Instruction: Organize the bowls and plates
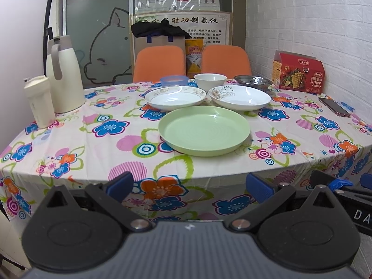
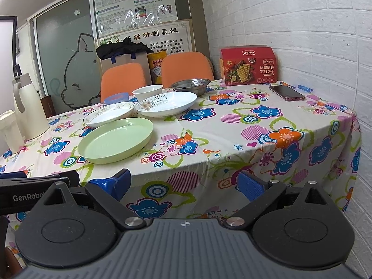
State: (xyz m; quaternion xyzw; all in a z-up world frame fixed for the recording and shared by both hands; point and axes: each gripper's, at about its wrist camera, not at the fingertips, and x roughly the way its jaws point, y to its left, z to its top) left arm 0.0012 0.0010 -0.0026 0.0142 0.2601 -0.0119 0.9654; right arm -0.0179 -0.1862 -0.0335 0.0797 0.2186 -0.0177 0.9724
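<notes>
The left gripper (image 1: 189,187) is level, its blue-padded fingers (image 1: 119,186) spread wide with nothing between them. The right gripper (image 2: 184,184) is likewise level, with its fingers (image 2: 250,184) wide apart and empty. The two sit side by side: each one's fingers show at the edge of the other's view, close alongside.

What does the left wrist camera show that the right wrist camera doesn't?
Only the left wrist view shows the whole cream tumbler beside the thermos jug; the right view cuts the tumbler at its edge. Only the right wrist view shows the table's right edge by the brick wall. Both share the green plate, two white plates, three bowls, cracker box and phone.
</notes>
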